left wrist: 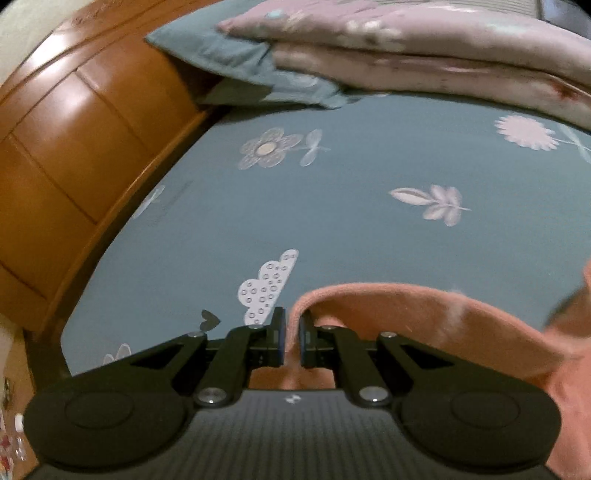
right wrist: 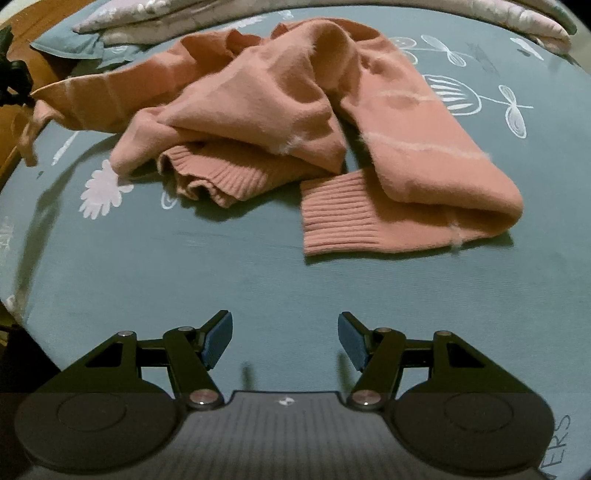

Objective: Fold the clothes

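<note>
Left wrist view shows the left tool [left wrist: 291,338] clenched on a fold of the pink sweater [left wrist: 424,317], the knit pinched between its two blue pads and draping off to the right and down past the tool's body. Beyond it lies the teal bed sheet [left wrist: 332,206], printed with pale flowers, leaves and a dotted cloud. At the far edge a teal pillow [left wrist: 229,55] sits under a stack of folded pink quilts [left wrist: 424,48], and a glossy wooden headboard [left wrist: 74,147] curves along the left side, hemming in the bed there. In the right wrist view the right tool [right wrist: 284,339] is released, its pads standing apart over bare bed sheet [right wrist: 184,277] with nothing between them. The pink sweater [right wrist: 277,103] lies crumpled in the far half of the bed, well apart from this tool; a ribbed cuff [right wrist: 343,218] points toward the near side on the right, a ribbed hem bunches at the middle, and one part stretches out to the far left edge, where the left tool [right wrist: 14,85] shows dimly. The folded quilts [right wrist: 155,18] and the pillow [right wrist: 70,48] lie behind the sweater at the far left.
</note>
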Demonstrator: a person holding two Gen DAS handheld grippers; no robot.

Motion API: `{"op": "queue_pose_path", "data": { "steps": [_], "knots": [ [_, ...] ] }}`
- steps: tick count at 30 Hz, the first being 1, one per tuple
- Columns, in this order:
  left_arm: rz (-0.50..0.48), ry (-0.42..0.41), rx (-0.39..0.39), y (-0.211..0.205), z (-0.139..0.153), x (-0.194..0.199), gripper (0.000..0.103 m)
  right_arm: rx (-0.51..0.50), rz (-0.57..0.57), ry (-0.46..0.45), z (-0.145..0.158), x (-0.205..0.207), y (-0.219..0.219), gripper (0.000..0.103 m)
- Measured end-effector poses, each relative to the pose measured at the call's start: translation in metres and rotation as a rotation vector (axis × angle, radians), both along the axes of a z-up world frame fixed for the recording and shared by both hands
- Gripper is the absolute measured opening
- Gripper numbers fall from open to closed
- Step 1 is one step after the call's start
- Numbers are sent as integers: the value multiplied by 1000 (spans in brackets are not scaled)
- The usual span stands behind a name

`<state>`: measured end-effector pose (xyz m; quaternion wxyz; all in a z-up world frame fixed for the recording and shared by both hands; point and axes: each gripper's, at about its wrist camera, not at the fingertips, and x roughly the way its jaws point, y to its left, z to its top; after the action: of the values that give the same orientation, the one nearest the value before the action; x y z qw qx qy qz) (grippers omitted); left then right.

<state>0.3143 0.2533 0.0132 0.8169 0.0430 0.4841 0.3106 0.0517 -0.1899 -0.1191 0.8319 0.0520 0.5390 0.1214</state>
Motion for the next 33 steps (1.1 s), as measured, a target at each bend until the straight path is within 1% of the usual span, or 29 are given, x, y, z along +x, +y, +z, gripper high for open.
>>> {"op": "queue_pose_path", "data": {
  "steps": [4, 10, 12, 15, 16, 17, 19, 20, 22, 24, 26, 27, 28, 30, 33],
  "knots": [
    [31, 36, 14, 14, -31, 12, 6, -26, -12, 16, -5, 7, 0, 68],
    [65, 92, -18, 20, -87, 14, 8, -52, -18, 37, -9, 14, -4, 68],
    [66, 97, -19, 19, -95, 11, 13, -57, -24, 35, -9, 15, -7, 68],
    [43, 92, -8, 12, -97, 4, 14, -53, -42, 21, -6, 17, -13, 68],
    [25, 88, -13, 8, -95, 0, 17, -56, -47, 16, -5, 17, -16, 68],
    [7, 86, -21, 3, -92, -4, 23, -64, -51, 10, -4, 18, -18, 68],
    [-41, 79, -39, -8, -87, -12, 38, -85, -57, 1, -2, 21, -23, 68],
    [-73, 82, -50, -16, -85, -15, 41, -94, -65, -6, -1, 22, -26, 68],
    [-146, 80, -68, -33, -78, -26, 49, -106, -78, -22, 3, 23, -33, 68],
    [-205, 69, -70, -51, -71, -40, 50, -124, -89, -50, 8, 23, -39, 69],
    [-295, 61, -104, -77, -62, -56, 50, -154, -92, -82, 13, 25, -45, 73],
    [-340, 59, -129, -90, -59, -65, 53, -175, -88, -104, 15, 26, -47, 73],
    [-381, 58, -150, -104, -57, -74, 59, -198, -83, -130, 17, 27, -49, 73],
    [-473, 49, -187, -135, -53, -93, 67, -226, -89, -176, 20, 32, -54, 73],
    [-606, 55, -248, -180, -55, -119, 68, -222, -88, -230, 20, 41, -56, 73]
  ]
}}
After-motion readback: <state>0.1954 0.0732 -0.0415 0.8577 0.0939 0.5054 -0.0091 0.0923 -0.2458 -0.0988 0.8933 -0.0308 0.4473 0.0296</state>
